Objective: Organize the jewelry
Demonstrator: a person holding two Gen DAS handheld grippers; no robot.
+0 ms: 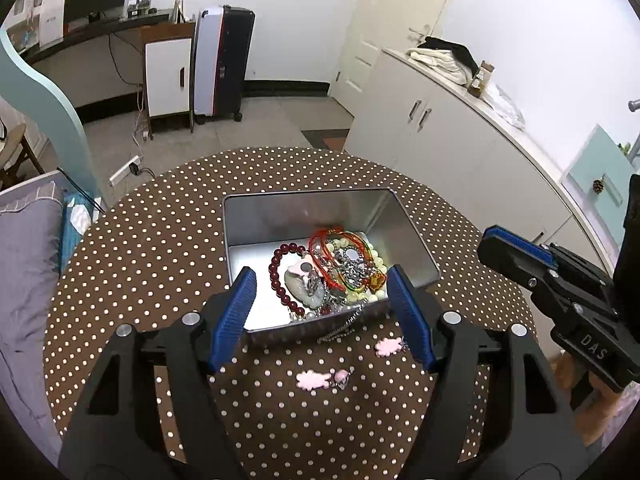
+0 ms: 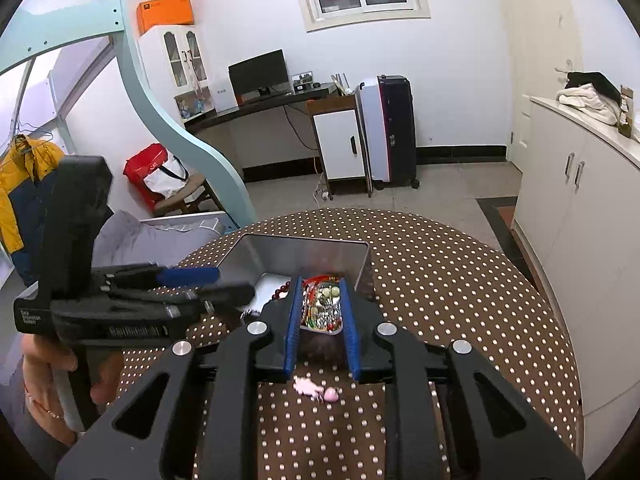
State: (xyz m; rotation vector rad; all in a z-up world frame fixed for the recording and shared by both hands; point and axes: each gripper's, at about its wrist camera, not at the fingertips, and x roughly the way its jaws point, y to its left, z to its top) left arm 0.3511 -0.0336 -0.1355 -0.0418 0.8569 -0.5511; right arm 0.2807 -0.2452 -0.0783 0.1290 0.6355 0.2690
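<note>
metal tin (image 1: pixel 408 236) holds bead bracelet (image 1: pixel 277 276), red cords (image 1: pixel 332 240).

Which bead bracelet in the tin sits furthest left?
The dark red bead bracelet, looped at the pile's left edge in the metal tin; the cream bead bracelet lies further right.

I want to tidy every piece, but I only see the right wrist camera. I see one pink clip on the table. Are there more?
Observer: Yes, the left wrist view shows a second pink clip near the front corner of the tin.
Operator: Is anything falling out of the tin?
Observer: A silver chain hangs over its front rim.
Operator: Is the left tool holding something?
Observer: No, the left tool is open and empty.
</note>
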